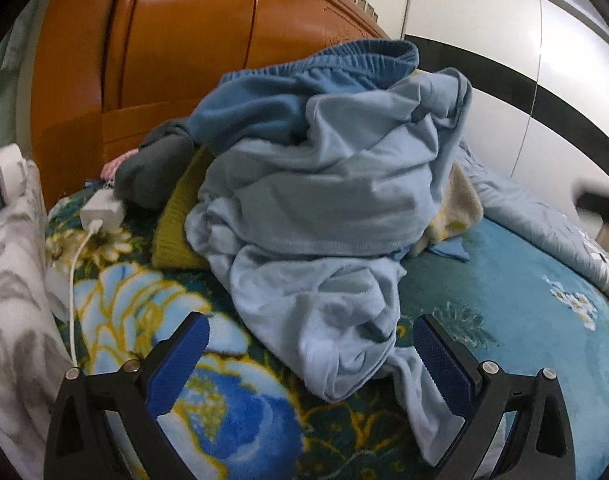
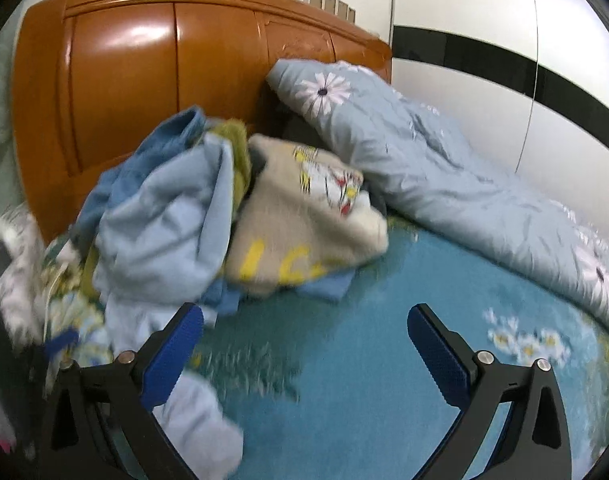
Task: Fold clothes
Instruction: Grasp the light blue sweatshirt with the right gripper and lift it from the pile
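Clothes (image 1: 324, 184) are sitting in a heap on the bed, on the teal flowered blanket (image 1: 504, 280), close to the wooden headboard (image 1: 176, 60). A pale blue garment (image 1: 316, 200) is lying on top, its loose end trailing down between my left fingers (image 1: 310, 360), which I am holding wide open and gripping nothing; the cloth is brushing the inner pad of one finger. A darker blue piece with an elastic waistband (image 1: 344, 56) is resting at the back of the heap, an olive knit (image 1: 176, 220) and a beige fleece with a print (image 2: 304, 216) poking out beneath. My right fingers (image 2: 304, 344) are also spread open and empty, hovering over bare blanket beside the heap. A white charger (image 1: 102, 210) with its cable is lying near the headboard, and a light blue quilt (image 2: 444, 176) is bunched along the far side
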Demonstrator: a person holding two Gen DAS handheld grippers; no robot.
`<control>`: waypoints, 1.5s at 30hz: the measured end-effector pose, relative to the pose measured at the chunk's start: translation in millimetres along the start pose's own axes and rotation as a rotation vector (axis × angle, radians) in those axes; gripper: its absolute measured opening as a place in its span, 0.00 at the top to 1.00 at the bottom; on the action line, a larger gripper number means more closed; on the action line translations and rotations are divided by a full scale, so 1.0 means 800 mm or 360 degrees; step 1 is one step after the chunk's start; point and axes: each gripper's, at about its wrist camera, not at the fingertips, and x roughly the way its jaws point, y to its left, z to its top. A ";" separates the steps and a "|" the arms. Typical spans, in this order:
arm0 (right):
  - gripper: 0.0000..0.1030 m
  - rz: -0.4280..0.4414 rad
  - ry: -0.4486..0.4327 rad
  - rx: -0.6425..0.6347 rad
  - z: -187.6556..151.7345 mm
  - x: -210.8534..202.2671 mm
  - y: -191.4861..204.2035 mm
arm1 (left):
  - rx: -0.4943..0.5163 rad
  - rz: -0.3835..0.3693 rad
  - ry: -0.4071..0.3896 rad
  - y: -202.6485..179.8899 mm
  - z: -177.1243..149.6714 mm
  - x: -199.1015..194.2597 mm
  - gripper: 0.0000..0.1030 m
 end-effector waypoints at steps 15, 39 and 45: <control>0.54 0.0386 0.0250 0.0346 0.094 0.138 0.037 | -0.0085 -0.0014 -0.0054 0.031 0.015 -0.015 0.00; 0.97 0.0457 -0.0261 0.0516 0.183 -0.035 -0.024 | -0.0146 -0.0029 -0.0241 0.040 0.058 -0.078 0.00; 0.97 0.0356 -0.0493 0.0531 0.205 -0.122 -0.073 | -0.0102 -0.0079 -0.0281 0.032 0.065 -0.093 0.00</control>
